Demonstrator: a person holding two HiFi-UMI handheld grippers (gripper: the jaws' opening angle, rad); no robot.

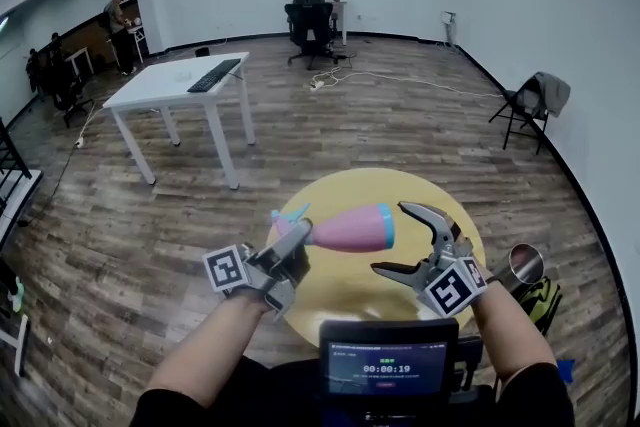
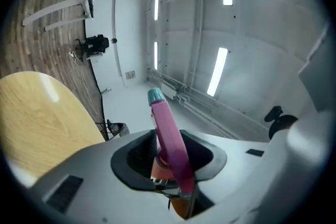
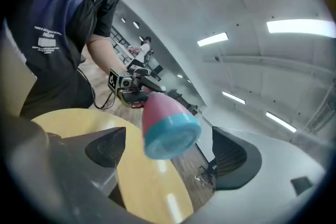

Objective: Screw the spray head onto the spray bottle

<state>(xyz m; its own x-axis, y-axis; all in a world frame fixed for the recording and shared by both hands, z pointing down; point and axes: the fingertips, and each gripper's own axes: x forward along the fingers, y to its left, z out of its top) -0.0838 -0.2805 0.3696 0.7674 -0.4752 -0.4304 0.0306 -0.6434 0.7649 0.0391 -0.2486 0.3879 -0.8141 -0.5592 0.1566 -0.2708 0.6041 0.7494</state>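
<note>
Above the round wooden table, left fingers clench a glossy pink conical bottle by its neck; right fingers gape at its teal base.

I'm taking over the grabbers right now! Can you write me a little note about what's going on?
Left gripper: shut on the neck end of the spray bottle, holding it sideways over the yellow table.
Right gripper: open, jaws on either side of the bottle's blue base, not touching it.
Done: the spray head sits on the bottle; how tight it is can't be seen.
Left: probably grip the base and twist until it is snug.
</note>
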